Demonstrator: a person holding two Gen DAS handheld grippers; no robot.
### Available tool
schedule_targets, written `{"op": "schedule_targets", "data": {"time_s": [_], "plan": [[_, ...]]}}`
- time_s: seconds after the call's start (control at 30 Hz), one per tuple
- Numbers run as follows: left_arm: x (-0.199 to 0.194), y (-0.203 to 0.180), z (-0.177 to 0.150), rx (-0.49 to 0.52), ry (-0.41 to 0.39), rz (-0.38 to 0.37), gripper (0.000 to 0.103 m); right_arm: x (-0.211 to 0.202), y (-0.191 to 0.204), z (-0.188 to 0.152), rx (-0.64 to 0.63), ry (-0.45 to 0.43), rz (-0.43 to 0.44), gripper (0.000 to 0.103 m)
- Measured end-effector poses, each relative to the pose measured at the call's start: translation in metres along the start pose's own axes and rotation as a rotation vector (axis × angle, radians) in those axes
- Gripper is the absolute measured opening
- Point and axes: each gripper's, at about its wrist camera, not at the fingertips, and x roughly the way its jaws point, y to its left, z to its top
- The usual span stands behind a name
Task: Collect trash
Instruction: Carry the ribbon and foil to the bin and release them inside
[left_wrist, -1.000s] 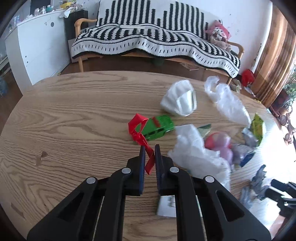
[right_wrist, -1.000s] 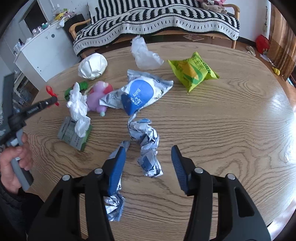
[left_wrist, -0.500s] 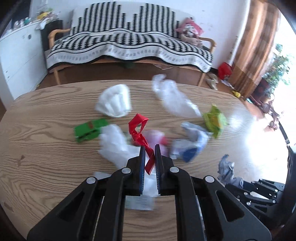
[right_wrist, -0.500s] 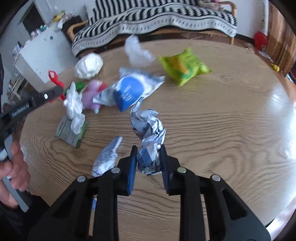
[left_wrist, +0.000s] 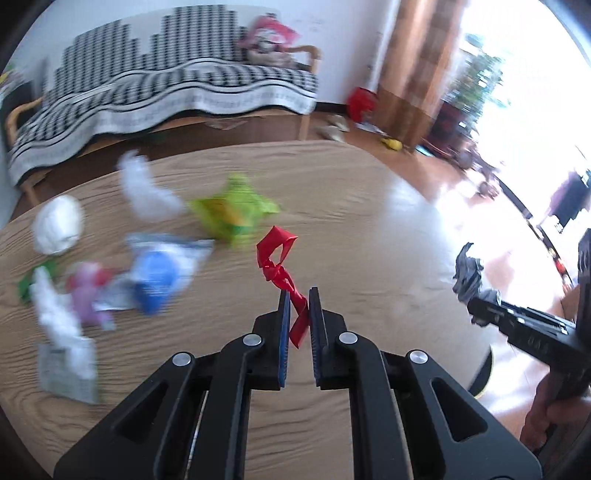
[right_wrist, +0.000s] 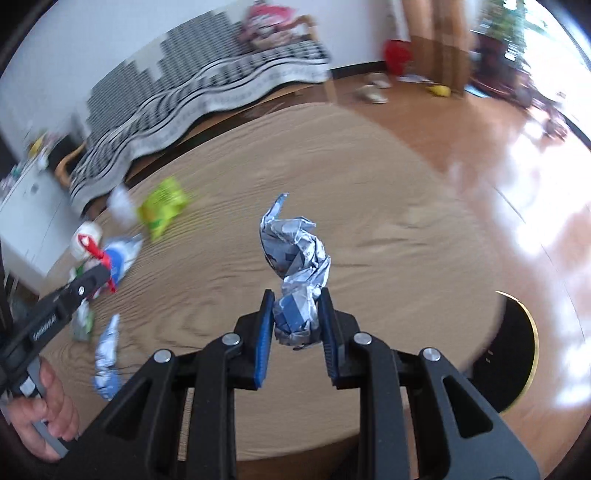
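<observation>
Your left gripper (left_wrist: 298, 301) is matte black plastic, two angular arms with triangular cut-outs, round silver screws along the tops, blue ribbed pads (left_wrist: 283, 332) inside the fingers. Your right gripper (right_wrist: 297, 308) matches it: same black frame, silver screws, blue pads (right_wrist: 263, 339). Beside it, the left tool's side carries pale lettering, grey handle below.

no readable text, faint lettering on left gripper (right_wrist: 94, 280) side, wrappers blurred

The left gripper (left_wrist: 298, 295) is closed tight and tilts downward. The right gripper (right_wrist: 297, 300) also tilts downward, with its jaws closed around something. Each is held by one hand (right_wrist: 40, 413).
</observation>
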Motion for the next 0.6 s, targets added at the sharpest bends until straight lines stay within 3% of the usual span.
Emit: {"op": "schedule_targets", "data": {"time_s": [0.33, 0.6], "plan": [[0.035, -0.145, -0.029, 0.187, 0.036, -0.204, 0.009, -0.039, -0.160, -0.031, 0.243, -0.038, -0.137, 0.024], [0.071, -0.230, -0.059, 0.272, 0.114, -0.316, 0.009, -0.030, -0.250, -0.068, 0.393, 0.056, -0.216, 0.024]]}}
